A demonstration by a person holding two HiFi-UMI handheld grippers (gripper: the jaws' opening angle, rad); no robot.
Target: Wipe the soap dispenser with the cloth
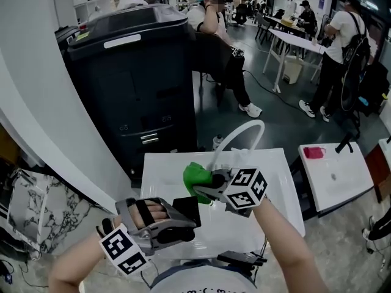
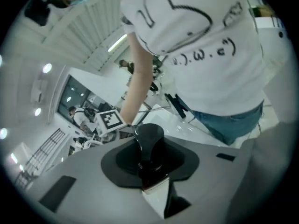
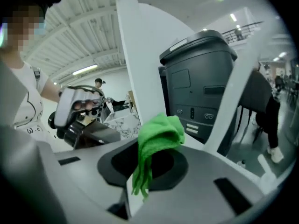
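The left hand-held gripper is clenched on the black soap dispenser, its jaws pressed against the bottle's sides below the pump head, which fills the middle of the left gripper view. In the head view the dispenser is over the near left part of the white worktop, close to the person's body. The right hand-held gripper grasps the green cloth: a bunched wad stands above the jaws and a loose end hangs down between them. The cloth is just beside the dispenser, on the side further from the person; whether the two touch I cannot tell. A white curved spout rises behind the cloth, and a large dark machine stands beyond the worktop at the left.
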